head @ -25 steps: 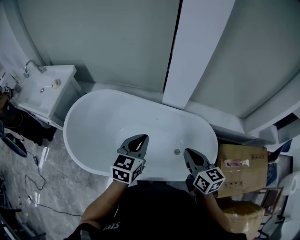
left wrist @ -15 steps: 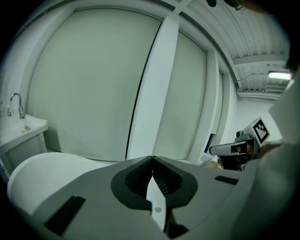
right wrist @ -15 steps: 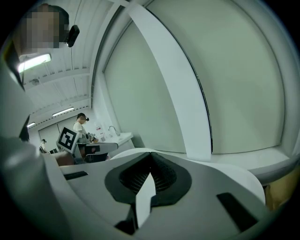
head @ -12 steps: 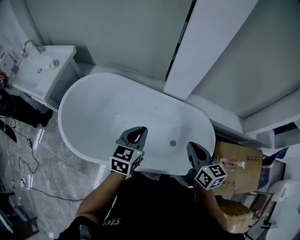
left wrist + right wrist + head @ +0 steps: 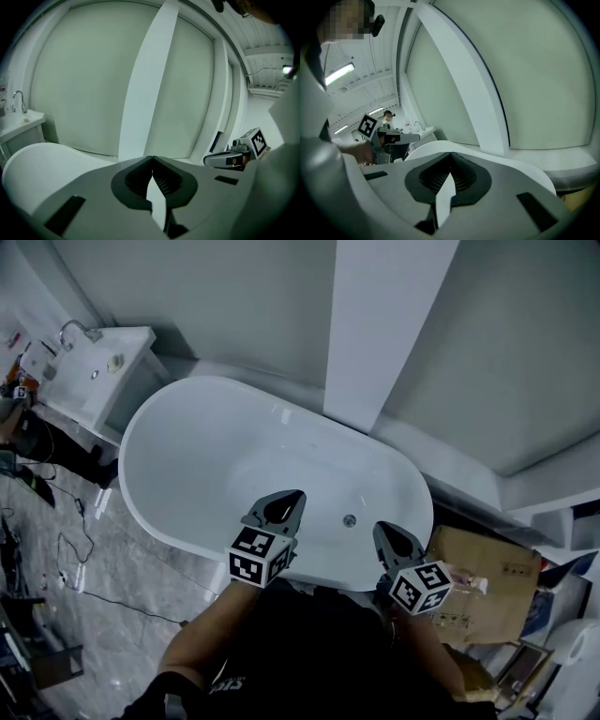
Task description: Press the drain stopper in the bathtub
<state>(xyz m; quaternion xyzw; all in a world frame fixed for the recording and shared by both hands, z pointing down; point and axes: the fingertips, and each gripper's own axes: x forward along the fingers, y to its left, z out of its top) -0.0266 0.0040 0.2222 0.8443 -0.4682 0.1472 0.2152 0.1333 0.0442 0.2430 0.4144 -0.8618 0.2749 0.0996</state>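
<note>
Right hand-held gripper [image 5: 382, 532] and left hand-held gripper [image 5: 289, 500] both pressed together, empty; drain stopper [image 5: 350, 519] at 10 o'clock of right, slanted push could skid off.

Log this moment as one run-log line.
left gripper: shut, empty | right gripper: shut, empty | drain stopper: untouched | position: both grippers at bathtub near rim

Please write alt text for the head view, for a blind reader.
From above: the left gripper and right gripper, both shut, hover at the near rim of a white bathtub, with the drain stopper on the tub floor between their tips. A sink stands far left.
</note>
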